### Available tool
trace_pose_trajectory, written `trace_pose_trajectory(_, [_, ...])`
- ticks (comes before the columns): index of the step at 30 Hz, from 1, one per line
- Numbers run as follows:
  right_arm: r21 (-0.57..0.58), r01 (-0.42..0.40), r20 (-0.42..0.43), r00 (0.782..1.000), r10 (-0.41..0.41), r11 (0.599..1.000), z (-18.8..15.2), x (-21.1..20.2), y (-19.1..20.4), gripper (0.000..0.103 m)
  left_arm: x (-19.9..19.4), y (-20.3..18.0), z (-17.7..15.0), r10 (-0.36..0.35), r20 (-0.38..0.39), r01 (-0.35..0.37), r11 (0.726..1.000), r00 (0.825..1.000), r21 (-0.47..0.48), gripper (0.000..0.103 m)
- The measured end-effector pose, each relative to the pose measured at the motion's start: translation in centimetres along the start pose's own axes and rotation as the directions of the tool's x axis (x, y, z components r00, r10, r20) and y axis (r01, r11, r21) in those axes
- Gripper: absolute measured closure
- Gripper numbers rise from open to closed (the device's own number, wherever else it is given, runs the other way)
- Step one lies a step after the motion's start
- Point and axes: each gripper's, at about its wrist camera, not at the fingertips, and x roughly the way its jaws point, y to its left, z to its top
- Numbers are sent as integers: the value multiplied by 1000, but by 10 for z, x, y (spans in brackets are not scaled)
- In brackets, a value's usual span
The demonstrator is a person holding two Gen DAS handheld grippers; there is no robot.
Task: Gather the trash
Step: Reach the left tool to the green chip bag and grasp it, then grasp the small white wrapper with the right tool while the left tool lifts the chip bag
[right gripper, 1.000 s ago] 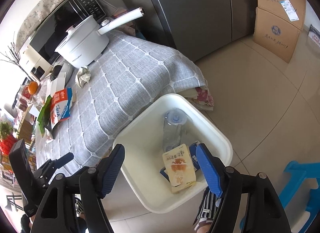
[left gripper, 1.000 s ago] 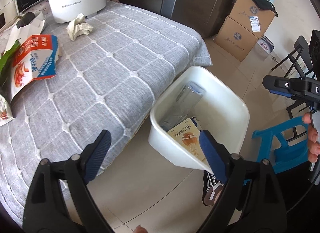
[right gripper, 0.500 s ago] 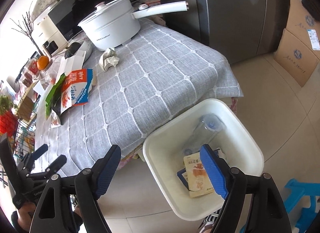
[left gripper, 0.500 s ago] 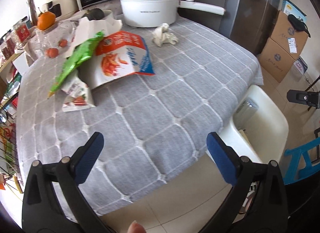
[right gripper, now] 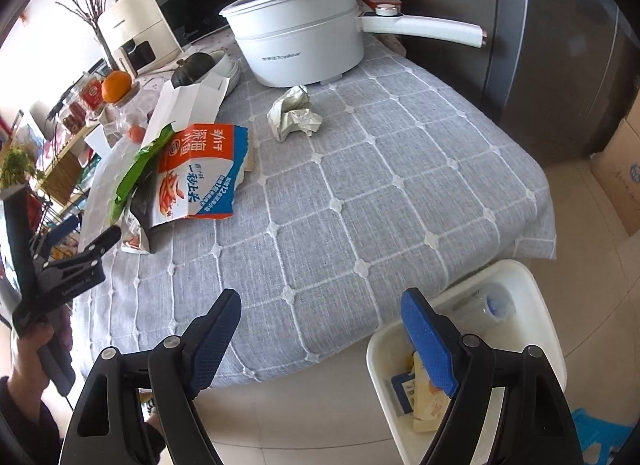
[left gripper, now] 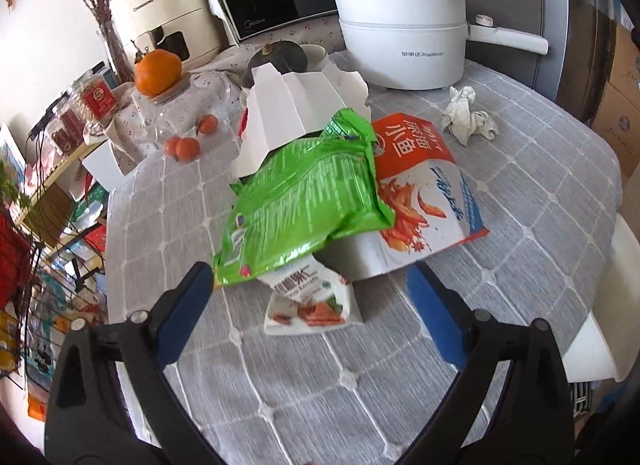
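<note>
A pile of wrappers lies on the grey quilted table (left gripper: pixel 520 169): a green bag (left gripper: pixel 308 201), an orange-and-blue snack bag (left gripper: pixel 420 185), a small white packet (left gripper: pixel 312 301) and a torn white box (left gripper: pixel 296 113). A crumpled paper wad (left gripper: pixel 468 117) lies near the pot. My left gripper (left gripper: pixel 312 301) is open, just in front of the small packet. My right gripper (right gripper: pixel 320 329) is open over the table's near edge, beside the white bin (right gripper: pixel 532 293), which holds a bottle and cartons. The pile (right gripper: pixel 192 173) and wad (right gripper: pixel 294 113) also show in the right wrist view.
A white electric pot (left gripper: pixel 400 29) with a long handle stands at the back of the table. A dark squash (left gripper: pixel 276 57), oranges (left gripper: pixel 156 69) and a microwave are behind the pile. The fridge (right gripper: pixel 560 45) and cardboard boxes are to the right. A blue stool (right gripper: pixel 600 433) is by the bin.
My left gripper swung from the bin to the table and closed in on the wrapper pile. My right gripper rose from over the bin to face the table. Both stayed open.
</note>
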Motion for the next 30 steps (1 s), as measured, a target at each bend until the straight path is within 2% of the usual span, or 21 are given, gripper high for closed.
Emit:
trace_pose_trajectory(1, [-8,6,-2,1000,-6,1000,2,2,3,19,7,-3,4,8,-4,-8,1000,1000,19,12])
trace_pose_trajectory(4, [-9,3,-5,1000,-3,1000,7,6,5,19,24,-11,14,45,-12,-44,997,999,70,30])
trace_pose_trajectory(6, [-9,7,-9,1000,-7,1000,9,9,5,19,28,-13,18,65,-10,-63,993,998,98,59])
trace_pose_trajectory(7, [-12,13,-11,1000,-13,1000,9,10,5,19,26,-12,19,73,-3,-73,992,997,104,65])
trace_pose_trajectory(11, [-29,36,-15,999,-37,999,9,14,5,19,3,11,21,59,86,-62,998,995,31,86])
trace_pose_trajectory(15, [-36,41,-16,999,-42,998,7,18,10,19,-26,49,15,55,145,-43,995,988,-88,91])
trace_pose_trajectory(18, [-49,29,-10,1000,-30,998,6,20,20,19,-53,78,3,36,177,1,979,984,-203,93])
trace_pose_trajectory(21, [-72,-1,8,1000,2,997,3,22,35,19,-75,101,-17,-6,190,69,943,982,-327,93])
trace_pose_trajectory(24, [-96,-72,13,997,74,993,0,28,57,19,-93,118,-41,-50,197,130,898,979,-420,94])
trace_pose_trajectory(28, [-167,-160,10,986,164,973,-2,42,100,19,-98,139,-59,-125,194,210,826,973,-523,94])
trace_pose_trajectory(30, [-234,-188,10,981,196,954,1,51,127,19,-97,141,-62,-124,178,199,837,976,-510,94])
